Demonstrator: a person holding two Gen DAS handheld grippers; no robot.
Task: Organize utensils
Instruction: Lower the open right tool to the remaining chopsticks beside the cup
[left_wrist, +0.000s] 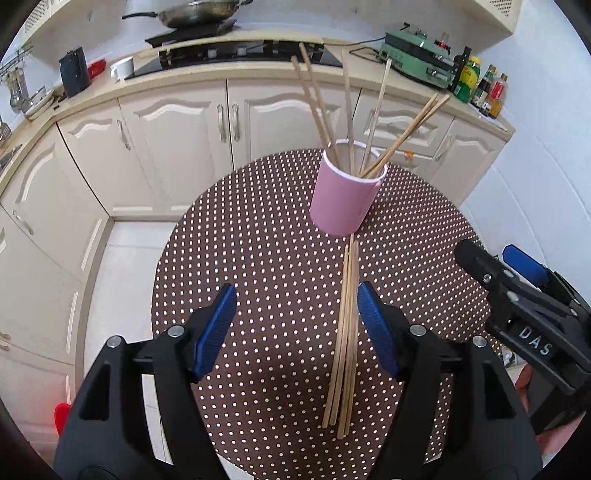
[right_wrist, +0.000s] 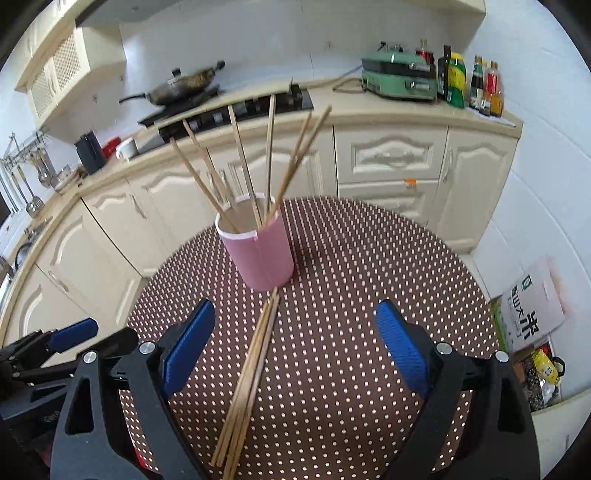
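A pink cup stands on the round brown dotted table and holds several wooden chopsticks leaning outward. A bundle of loose chopsticks lies flat on the table, its far end touching the cup's base. My left gripper is open and empty above the table, the bundle near its right finger. The right gripper shows at the right edge. In the right wrist view the cup and loose chopsticks lie ahead; my right gripper is open, hovering over the bundle.
Cream kitchen cabinets and a counter curve behind the table, with a stove and wok, a green appliance and bottles. A box and bags sit on the floor at the right.
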